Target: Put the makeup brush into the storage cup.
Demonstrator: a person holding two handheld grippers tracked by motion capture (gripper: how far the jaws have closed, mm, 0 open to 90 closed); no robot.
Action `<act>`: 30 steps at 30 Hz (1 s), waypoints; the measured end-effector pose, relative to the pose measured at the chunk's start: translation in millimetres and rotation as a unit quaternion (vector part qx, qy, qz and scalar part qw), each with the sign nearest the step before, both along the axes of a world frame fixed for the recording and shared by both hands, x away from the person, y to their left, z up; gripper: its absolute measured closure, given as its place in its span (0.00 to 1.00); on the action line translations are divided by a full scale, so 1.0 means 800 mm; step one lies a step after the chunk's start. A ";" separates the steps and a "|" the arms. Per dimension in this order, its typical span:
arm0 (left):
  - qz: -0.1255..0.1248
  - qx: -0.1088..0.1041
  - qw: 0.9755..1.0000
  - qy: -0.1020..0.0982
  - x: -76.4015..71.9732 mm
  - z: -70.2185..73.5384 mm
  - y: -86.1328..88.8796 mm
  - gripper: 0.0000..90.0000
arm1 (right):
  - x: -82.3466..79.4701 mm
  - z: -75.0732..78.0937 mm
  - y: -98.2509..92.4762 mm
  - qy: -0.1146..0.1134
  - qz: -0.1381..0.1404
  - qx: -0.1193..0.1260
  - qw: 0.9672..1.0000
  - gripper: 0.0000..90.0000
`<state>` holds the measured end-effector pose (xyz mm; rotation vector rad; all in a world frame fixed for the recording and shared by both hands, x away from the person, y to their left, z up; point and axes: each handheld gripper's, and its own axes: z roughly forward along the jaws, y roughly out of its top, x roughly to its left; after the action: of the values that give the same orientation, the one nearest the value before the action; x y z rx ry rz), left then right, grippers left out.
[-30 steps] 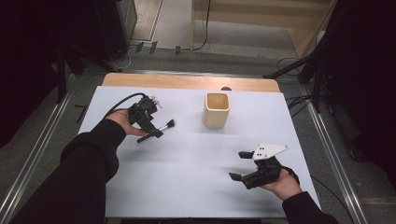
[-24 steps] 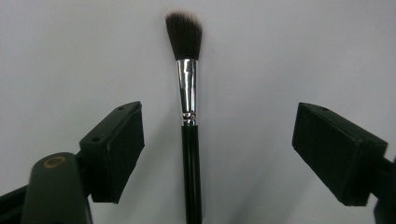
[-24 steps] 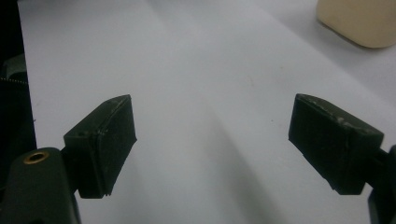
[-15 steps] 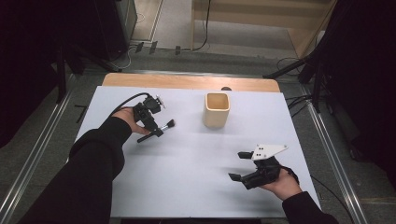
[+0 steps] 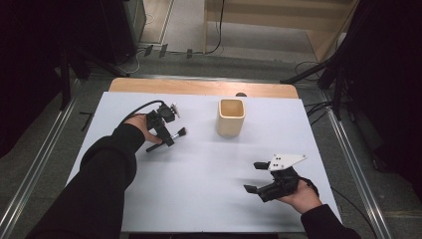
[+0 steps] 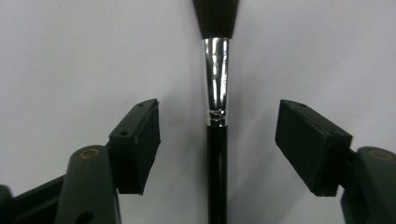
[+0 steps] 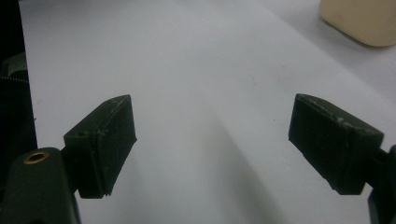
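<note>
Left gripper (image 6: 217, 140) stands over the brush (image 6: 217, 116) with its jaws apart, one pad on each side of the handle and neither touching it; the jaws have just been closing on it, and a clear gap shows on both sides. Seen from the left gripper view, the brush runs straight up between the pads: black handle at the bottom, silver ferrule in the middle, dark bristles at the top edge. So its long axis lies along the line of the jaws, crossways to their closing, which I judge is what the coming pinch turns on; the pads stand level with the joint of ferrule and handle.

From the high view the brush (image 5: 171, 138) lies flat on the white table (image 5: 209, 169), on its left half, bristles toward the cup (image 5: 231, 118), which stands upright well apart to the right. This left gripper (image 5: 166, 134) is right on the brush; the right gripper (image 5: 256, 177) rests near the front right corner, far from it, jaws wide and holding nothing.

Bristle tips are cut off at the top of the left gripper view and the handle's end at the bottom. In the high view the hand and gripper cover the middle of the brush
</note>
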<state>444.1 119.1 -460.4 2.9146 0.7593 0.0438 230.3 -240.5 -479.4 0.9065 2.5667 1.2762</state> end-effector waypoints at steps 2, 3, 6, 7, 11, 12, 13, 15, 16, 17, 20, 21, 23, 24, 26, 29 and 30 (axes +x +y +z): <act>0.002 0.004 1.000 0.004 0.002 -0.002 0.001 0.39 | 0.000 0.000 0.000 -0.001 0.001 0.000 1.000 0.17; 0.002 0.007 1.000 0.007 0.002 -0.003 0.001 0.42 | 0.000 0.000 0.000 -0.001 0.001 -0.001 1.000 0.17; 0.002 0.012 1.000 0.006 0.003 -0.008 -0.001 0.47 | 0.000 0.000 0.000 0.000 0.001 -0.002 1.000 0.17; 0.001 0.015 1.000 0.006 0.002 -0.009 -0.001 0.47 | 0.000 0.000 0.000 0.000 0.001 -0.002 1.000 0.17; -0.001 0.026 1.000 0.008 0.002 -0.013 -0.005 0.52 | 0.000 0.000 0.000 0.000 0.001 -0.003 1.000 0.17; 0.001 0.029 1.000 0.007 0.002 -0.013 -0.005 0.53 | 0.000 0.000 0.001 0.000 0.002 -0.003 1.000 0.17; 0.000 0.031 1.000 0.005 0.002 -0.013 -0.006 0.53 | 0.000 0.000 0.001 0.000 0.002 -0.003 1.000 0.17; -0.004 0.035 0.999 -0.002 0.000 -0.013 -0.007 0.56 | 0.000 0.000 0.001 0.001 0.002 -0.003 1.000 0.17; -0.004 0.038 0.999 -0.002 0.000 -0.013 -0.007 0.57 | 0.000 0.000 0.001 0.001 0.002 -0.002 1.000 0.17; -0.003 0.039 0.999 -0.003 -0.001 -0.013 -0.008 0.57 | 0.000 0.000 0.001 0.001 0.002 -0.002 1.000 0.17; -0.004 0.040 0.999 -0.001 -0.002 -0.013 -0.008 0.62 | 0.000 -0.001 0.001 0.001 0.001 -0.004 1.000 0.17; -0.005 0.039 0.999 -0.001 -0.002 -0.013 -0.008 0.62 | 0.000 -0.001 0.001 0.001 0.001 -0.004 1.000 0.17; -0.009 0.040 0.999 -0.001 -0.002 -0.012 -0.008 0.72 | 0.000 -0.001 0.001 0.001 0.002 -0.003 1.000 0.17; -0.008 0.040 0.999 0.000 -0.002 -0.012 -0.008 0.72 | 0.000 -0.001 0.001 0.001 0.001 -0.004 1.000 0.17; -0.005 0.042 0.999 0.001 -0.002 -0.011 -0.008 0.79 | 0.000 -0.001 0.001 0.001 0.002 -0.004 1.000 0.17; -0.005 0.047 0.999 0.005 -0.002 -0.011 -0.009 0.87 | 0.000 -0.001 0.002 0.001 0.002 -0.004 1.000 0.17; -0.007 0.047 0.999 0.003 -0.003 -0.012 -0.010 0.89 | 0.000 -0.001 0.002 0.002 0.002 -0.005 1.000 0.17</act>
<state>442.1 111.2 -469.7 3.0095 0.7583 0.0707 230.4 -239.3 -480.1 0.9025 2.5762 1.2641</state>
